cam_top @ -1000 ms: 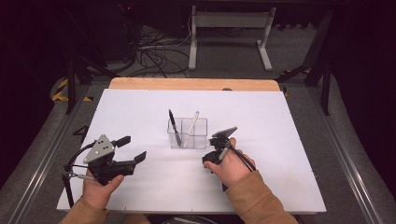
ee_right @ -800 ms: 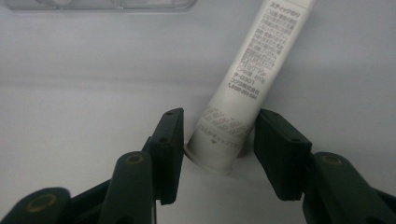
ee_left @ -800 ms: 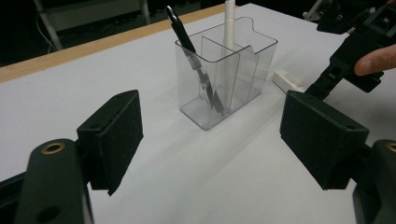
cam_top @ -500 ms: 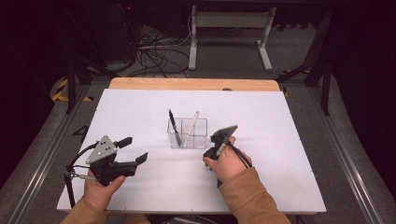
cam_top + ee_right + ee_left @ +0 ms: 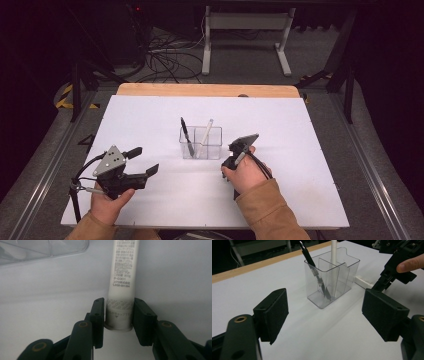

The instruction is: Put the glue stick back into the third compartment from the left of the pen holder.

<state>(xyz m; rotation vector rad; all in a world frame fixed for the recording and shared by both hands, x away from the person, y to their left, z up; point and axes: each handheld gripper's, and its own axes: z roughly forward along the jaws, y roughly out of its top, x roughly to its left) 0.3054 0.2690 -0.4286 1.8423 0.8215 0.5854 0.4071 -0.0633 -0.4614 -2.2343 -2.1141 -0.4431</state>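
The white worktop [image 5: 150, 120] carried a clear divided holder [image 5: 201, 143] near its middle, and everything else sat in relation to that holder. A black pen [image 5: 186, 135] leaned in the holder's left compartment and a white pen [image 5: 206, 136] stood in the next one, so the holder seemed to be the place where the writing things were being collected. The left gripper [image 5: 142, 162] hung to the left of the holder and nearer the person, its jaws spread wide and empty, probably kept back to leave room. The right gripper [image 5: 117, 315] lay low just right of the holder, clenched on the capped end of a white tube-like stick [image 5: 122, 282] that lay flat on the worktop beside the holder; it was likely a marker or glue stick, though the print was too blurred to say. Gripping that end would let the stick be lifted upright into the holder.
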